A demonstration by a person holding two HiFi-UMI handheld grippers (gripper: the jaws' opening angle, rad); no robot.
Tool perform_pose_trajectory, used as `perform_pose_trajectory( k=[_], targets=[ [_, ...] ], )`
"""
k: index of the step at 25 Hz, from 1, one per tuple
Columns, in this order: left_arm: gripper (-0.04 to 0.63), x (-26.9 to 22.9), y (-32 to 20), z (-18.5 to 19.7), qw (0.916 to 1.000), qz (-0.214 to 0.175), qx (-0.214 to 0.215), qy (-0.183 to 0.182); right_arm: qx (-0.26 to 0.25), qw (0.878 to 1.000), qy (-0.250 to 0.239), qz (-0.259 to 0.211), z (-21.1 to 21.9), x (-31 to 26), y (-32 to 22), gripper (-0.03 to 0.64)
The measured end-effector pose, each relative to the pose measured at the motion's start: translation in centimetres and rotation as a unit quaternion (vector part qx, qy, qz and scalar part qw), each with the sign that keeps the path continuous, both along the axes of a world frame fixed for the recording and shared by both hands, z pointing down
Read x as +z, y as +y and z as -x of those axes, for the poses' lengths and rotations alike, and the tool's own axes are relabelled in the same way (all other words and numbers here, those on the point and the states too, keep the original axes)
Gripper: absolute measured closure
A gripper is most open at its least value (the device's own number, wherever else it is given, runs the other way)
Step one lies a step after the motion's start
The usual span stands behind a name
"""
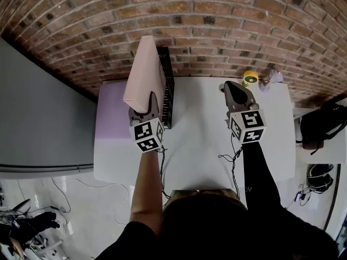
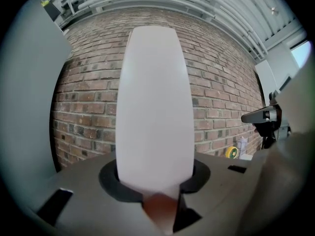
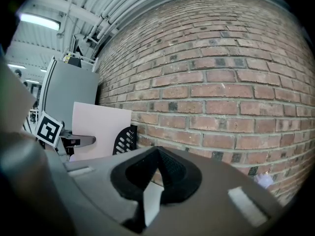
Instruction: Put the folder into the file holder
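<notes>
A pale pink folder [image 1: 143,72] stands upright, its lower edge clamped in my left gripper [image 1: 146,110]. In the left gripper view the folder [image 2: 155,107] rises straight up from between the jaws of that gripper [image 2: 160,203] and fills the middle. Just right of the folder on the white table [image 1: 200,145] stands the black slotted file holder [image 1: 167,85]. My right gripper [image 1: 233,88] hovers over the table's right half, shut with nothing in it. In the right gripper view the folder [image 3: 101,127] and file holder [image 3: 127,139] sit at the left, beyond the right gripper [image 3: 156,154].
A brick wall [image 1: 217,31] runs right behind the table. A lilac sheet [image 1: 111,112] lies on the table's left part. A yellow tape roll [image 1: 249,78] and a small pale object [image 1: 274,76] sit at the far right corner. Cables hang off the front edge.
</notes>
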State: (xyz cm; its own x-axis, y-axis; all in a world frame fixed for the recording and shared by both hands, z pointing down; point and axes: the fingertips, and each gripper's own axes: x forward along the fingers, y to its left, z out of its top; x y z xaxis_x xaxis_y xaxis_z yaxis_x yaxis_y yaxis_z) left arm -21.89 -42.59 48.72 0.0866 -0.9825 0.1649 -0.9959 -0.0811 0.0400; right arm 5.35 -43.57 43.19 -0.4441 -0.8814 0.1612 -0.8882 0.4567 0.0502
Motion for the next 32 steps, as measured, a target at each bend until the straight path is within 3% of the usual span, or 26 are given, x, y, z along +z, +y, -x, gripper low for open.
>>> perform_pose_trajectory(
  k=[32],
  targets=[
    [0.451,4.9,-0.4,0.0,0.9984,0.055,0.011,0.006,0.000,1.000,0.003,0.008,1.4,0.6,-0.8,0.618]
  ],
)
